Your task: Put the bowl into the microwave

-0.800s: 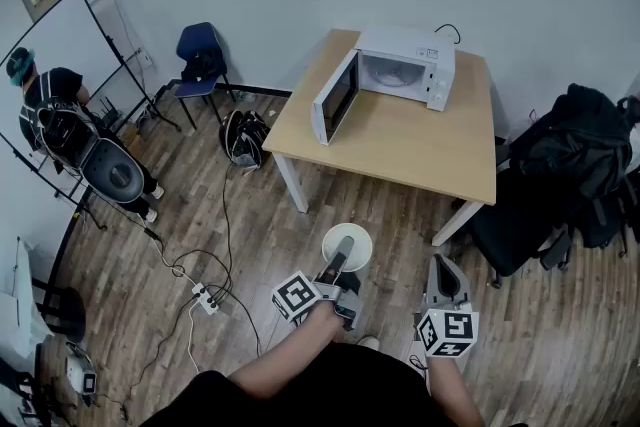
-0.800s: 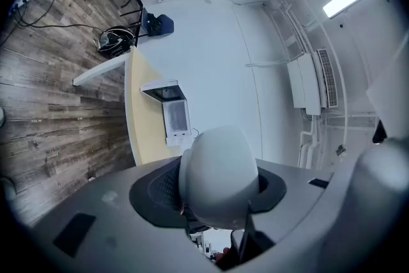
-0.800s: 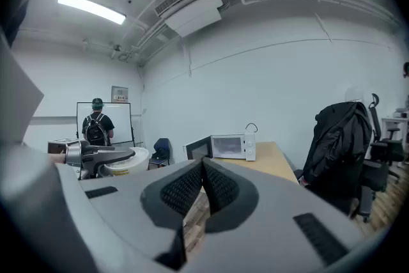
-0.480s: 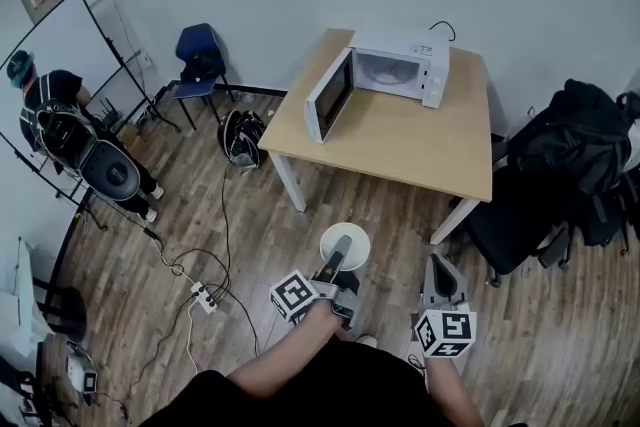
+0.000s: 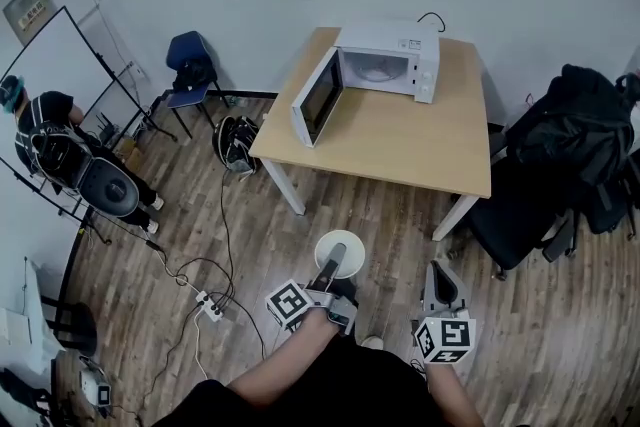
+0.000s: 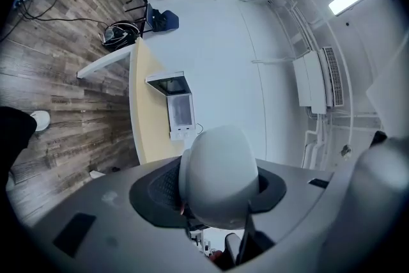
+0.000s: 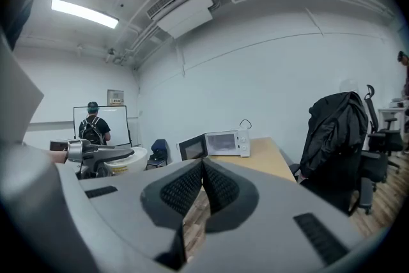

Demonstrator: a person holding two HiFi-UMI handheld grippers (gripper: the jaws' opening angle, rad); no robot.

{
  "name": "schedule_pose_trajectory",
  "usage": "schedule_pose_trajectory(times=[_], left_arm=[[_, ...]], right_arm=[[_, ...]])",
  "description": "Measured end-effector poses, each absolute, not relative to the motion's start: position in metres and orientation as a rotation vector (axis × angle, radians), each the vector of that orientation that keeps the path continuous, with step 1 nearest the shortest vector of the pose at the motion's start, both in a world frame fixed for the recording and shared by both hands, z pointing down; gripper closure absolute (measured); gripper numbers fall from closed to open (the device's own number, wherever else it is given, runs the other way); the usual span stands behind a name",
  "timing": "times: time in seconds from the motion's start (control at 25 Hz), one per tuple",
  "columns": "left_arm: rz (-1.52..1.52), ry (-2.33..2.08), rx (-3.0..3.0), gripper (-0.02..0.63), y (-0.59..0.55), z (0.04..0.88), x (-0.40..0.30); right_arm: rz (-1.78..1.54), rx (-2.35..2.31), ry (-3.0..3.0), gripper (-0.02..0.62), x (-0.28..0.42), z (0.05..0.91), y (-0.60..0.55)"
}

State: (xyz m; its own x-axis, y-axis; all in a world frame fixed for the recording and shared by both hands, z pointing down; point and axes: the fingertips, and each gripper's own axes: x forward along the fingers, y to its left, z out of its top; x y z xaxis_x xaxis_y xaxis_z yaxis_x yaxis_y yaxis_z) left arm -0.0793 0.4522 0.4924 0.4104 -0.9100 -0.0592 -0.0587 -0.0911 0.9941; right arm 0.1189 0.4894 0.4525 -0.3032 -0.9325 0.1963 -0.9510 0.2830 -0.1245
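Observation:
My left gripper [image 5: 334,265] is shut on the rim of a white bowl [image 5: 340,253], held out level over the wooden floor. In the left gripper view the bowl [image 6: 220,176] fills the gap between the dark pads. The white microwave [image 5: 385,60] stands at the far side of a light wooden table [image 5: 400,140], its door [image 5: 315,100] swung open to the left; it is some way ahead of the bowl. My right gripper [image 5: 443,277] hangs beside the left one, shut and holding nothing, its pads [image 7: 214,185] meeting in the right gripper view.
A black chair piled with dark bags [image 5: 570,150] stands right of the table. A blue chair [image 5: 190,65] and a backpack [image 5: 235,140] sit left of it. Cables and a power strip [image 5: 208,303] lie on the floor. A person [image 5: 55,140] stands by a whiteboard at far left.
The table and microwave have slid a little to the left in the head view, as has the person at the whiteboard. The bowl stays in the left gripper; the right gripper looks the same.

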Motion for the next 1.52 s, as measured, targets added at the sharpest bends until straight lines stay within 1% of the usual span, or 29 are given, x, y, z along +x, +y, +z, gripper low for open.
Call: schedule_pose_trajectory(times=[0.32, 0.6, 0.72, 1.04, 1.2, 1.32, 1.52], left_arm=[[-0.914, -0.933, 1.487, 0.399, 0.381, 0.509, -0.089], [-0.903, -0.898, 1.517, 0.399, 0.287, 0.509, -0.096], [-0.899, -0.873, 1.497, 0.397, 0.249, 0.51, -0.096], [-0.8, -0.82, 1.494, 0.397, 0.171, 0.517, -0.108], [-0.761, -0.783, 1.478, 0.399, 0.14, 0.529, -0.11], [-0.672, -0.823, 1.514, 0.399, 0.12, 0.543, -0.117], [-0.683, -0.798, 1.537, 0.399, 0.088, 0.543, -0.116]], right_arm=[[0.417, 1.822, -2.41, 0.535, 0.118, 0.466, 0.429], [0.396, 1.837, -2.385, 0.537, 0.108, 0.455, 0.332], [0.452, 1.88, -2.348, 0.536, 0.108, 0.452, 0.29], [0.435, 1.889, -2.336, 0.535, 0.073, 0.442, 0.203], [0.438, 1.903, -2.3, 0.536, 0.063, 0.451, 0.169], [0.435, 1.918, -2.27, 0.535, 0.058, 0.457, 0.152], [0.394, 1.903, -2.254, 0.537, 0.051, 0.458, 0.135]])
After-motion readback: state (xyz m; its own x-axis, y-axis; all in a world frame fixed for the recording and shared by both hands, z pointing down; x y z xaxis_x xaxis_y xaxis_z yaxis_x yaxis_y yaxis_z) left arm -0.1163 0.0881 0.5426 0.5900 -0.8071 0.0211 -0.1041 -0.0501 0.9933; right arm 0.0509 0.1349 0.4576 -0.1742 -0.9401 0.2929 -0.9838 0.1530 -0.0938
